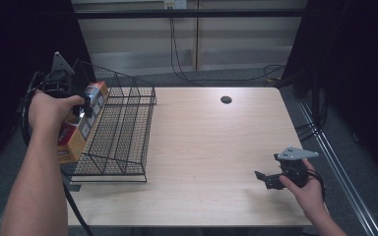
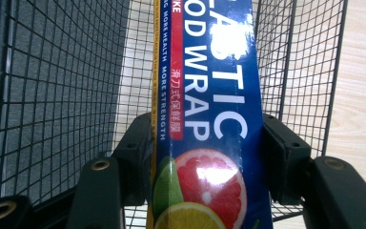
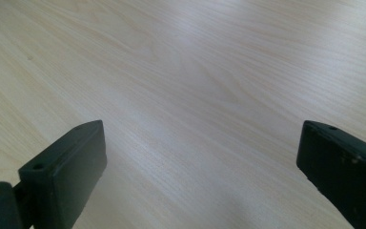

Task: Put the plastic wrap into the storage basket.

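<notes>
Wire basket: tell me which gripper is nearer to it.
Left. The left gripper is at the wire basket's left rim, shut on the plastic wrap box. The right gripper hovers open over bare table, well off to the basket's right.

Light wooden table [image 1: 211, 147], black wire basket [image 1: 123, 132] standing at its left edge; dark round hole [image 1: 226, 100] near the back

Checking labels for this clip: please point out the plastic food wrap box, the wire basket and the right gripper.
plastic food wrap box [image 2: 214, 119]: left gripper view, on its blue printed face.
wire basket [image 1: 123, 130]: high view, on its mesh floor.
right gripper [image 1: 259, 176]: high view, midway between its open jaw tips.
</notes>
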Action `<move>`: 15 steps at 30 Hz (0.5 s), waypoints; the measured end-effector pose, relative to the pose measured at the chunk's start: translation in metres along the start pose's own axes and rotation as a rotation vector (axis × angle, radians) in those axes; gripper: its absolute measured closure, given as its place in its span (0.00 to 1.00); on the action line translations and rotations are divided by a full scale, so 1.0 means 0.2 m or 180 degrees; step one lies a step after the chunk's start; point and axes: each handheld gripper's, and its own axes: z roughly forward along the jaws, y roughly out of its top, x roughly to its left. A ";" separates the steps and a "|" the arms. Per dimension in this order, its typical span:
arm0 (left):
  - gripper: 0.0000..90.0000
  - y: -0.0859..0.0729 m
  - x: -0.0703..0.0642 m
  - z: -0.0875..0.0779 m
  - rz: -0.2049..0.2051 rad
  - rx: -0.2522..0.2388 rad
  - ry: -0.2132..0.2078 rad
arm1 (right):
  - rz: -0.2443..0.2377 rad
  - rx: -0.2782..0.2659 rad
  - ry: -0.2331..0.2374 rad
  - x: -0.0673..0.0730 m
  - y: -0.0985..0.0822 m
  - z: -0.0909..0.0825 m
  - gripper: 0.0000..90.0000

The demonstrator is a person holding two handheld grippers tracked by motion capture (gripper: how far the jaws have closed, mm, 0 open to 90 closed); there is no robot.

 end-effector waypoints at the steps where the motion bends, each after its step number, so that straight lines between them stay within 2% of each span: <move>1: 0.50 0.00 0.00 0.01 -0.0033 0.0000 0.0010 | 0.0000 0.0002 -0.0009 0.00 0.00 0.00 0.03; 2: 0.50 0.00 0.01 0.01 0.0022 0.0012 0.0038 | -0.0001 0.0002 -0.0005 0.00 0.00 0.00 0.03; 4: 0.50 0.00 0.00 0.02 -0.0034 0.0007 0.0018 | -0.0014 0.0003 -0.0019 0.00 0.00 0.00 0.03; 6: 0.50 0.00 0.01 0.04 0.0003 0.0008 0.0045 | -0.0006 0.0008 -0.0014 0.00 0.00 0.00 0.03; 8: 0.50 0.00 0.01 0.05 -0.0063 0.0018 0.0032 | -0.0005 0.0012 0.0003 0.00 0.00 0.00 0.03; 9: 0.50 0.00 0.02 0.05 -0.0065 0.0013 0.0050 | -0.0006 0.0013 -0.0001 0.00 0.00 0.00 0.03; 10: 0.50 0.00 0.03 0.06 0.0010 0.0024 0.0081 | -0.0010 0.0015 0.0013 0.00 0.00 0.00 0.03; 11: 0.50 0.00 0.03 0.07 -0.0030 0.0027 0.0067 | -0.0012 0.0016 0.0013 0.00 0.00 0.00 0.03; 15: 0.50 0.01 0.04 0.09 -0.0036 0.0026 0.0098 | -0.0013 0.0017 0.0014 0.00 0.00 0.00 0.03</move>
